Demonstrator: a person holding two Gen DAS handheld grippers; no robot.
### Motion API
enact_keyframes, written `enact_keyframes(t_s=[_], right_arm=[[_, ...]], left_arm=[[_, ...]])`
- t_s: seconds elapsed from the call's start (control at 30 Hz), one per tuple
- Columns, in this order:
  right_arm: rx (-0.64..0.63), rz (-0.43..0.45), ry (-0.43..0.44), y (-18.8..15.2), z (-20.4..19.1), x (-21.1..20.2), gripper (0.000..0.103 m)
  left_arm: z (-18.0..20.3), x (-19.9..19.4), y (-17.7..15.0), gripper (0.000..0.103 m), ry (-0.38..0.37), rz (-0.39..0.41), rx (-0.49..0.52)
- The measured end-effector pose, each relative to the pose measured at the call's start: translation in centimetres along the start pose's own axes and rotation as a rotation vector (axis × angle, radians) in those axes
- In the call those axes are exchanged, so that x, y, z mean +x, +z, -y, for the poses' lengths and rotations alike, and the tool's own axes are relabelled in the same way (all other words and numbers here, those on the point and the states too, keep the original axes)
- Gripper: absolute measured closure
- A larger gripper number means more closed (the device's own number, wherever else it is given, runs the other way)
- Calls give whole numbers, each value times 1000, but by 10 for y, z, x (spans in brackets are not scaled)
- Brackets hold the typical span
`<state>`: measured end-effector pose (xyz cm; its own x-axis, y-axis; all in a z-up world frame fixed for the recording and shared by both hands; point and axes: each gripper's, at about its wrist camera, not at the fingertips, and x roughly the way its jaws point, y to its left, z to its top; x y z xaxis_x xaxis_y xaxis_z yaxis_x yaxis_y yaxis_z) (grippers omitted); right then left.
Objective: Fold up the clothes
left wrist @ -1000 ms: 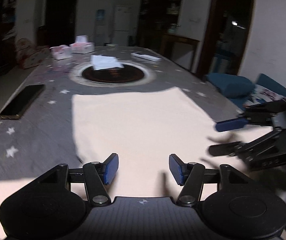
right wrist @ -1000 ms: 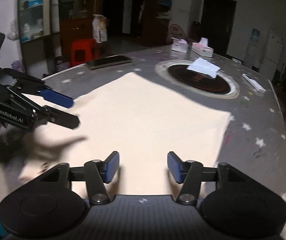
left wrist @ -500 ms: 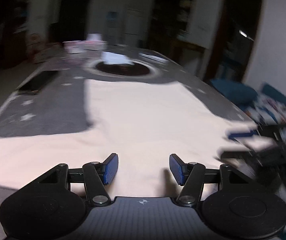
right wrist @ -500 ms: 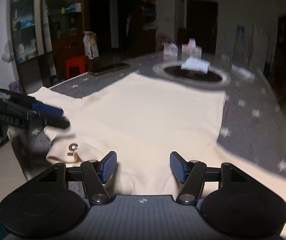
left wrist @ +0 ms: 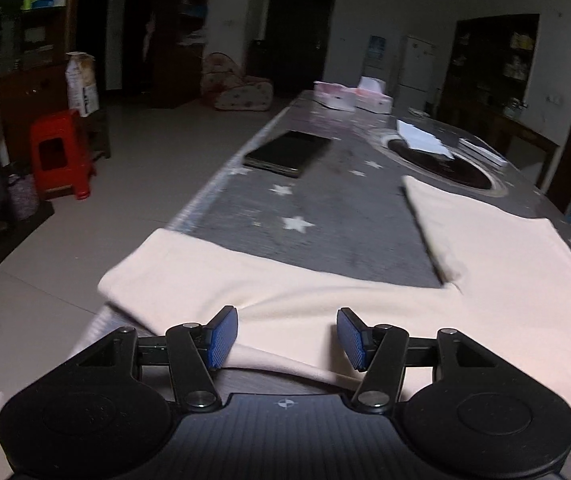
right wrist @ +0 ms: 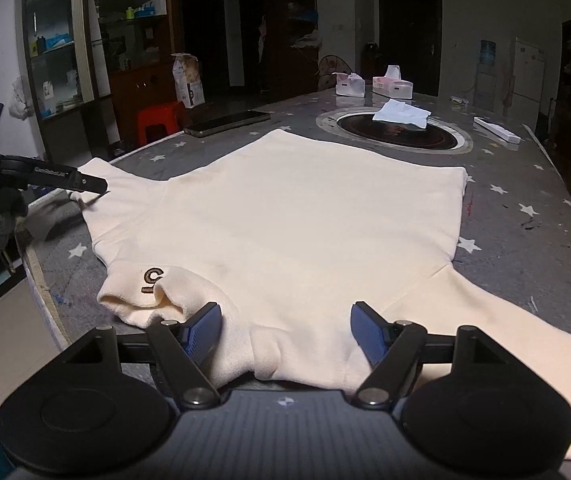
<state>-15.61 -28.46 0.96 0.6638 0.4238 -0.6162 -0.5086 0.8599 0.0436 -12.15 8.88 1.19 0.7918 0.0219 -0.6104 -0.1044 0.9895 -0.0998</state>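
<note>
Sweater (right wrist: 293,216) flat, sleeve overhanging table (right wrist: 525,184) edge | left hand-held gripper (left wrist: 287,338) wide | right hand-held gripper (right wrist: 285,330) opening, empty

- On the side of my left gripper (right wrist: 85,184), seen from my right wrist, white lettering runs along the black finger; I make out "GenRobot.AI" (small and a bit soft).
- The cream garment (right wrist: 285,220) has a brown embroidered mark on its collar, which I cannot read for certain.
</note>
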Motion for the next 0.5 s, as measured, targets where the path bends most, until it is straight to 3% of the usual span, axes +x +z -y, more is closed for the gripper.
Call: enact_keyframes(t_s=[0.13, 0.27, 0.5], right_arm=[[-11, 20, 2, 4, -3, -4, 27], [6, 2, 0, 3, 2, 0, 27], [11, 20, -2, 4, 3, -6, 27]], left_arm=[[0, 0, -1, 44, 16, 5, 8], [-5, -7, 0, 41, 42, 36, -50], [-43, -11, 5, 38, 276, 72, -212]])
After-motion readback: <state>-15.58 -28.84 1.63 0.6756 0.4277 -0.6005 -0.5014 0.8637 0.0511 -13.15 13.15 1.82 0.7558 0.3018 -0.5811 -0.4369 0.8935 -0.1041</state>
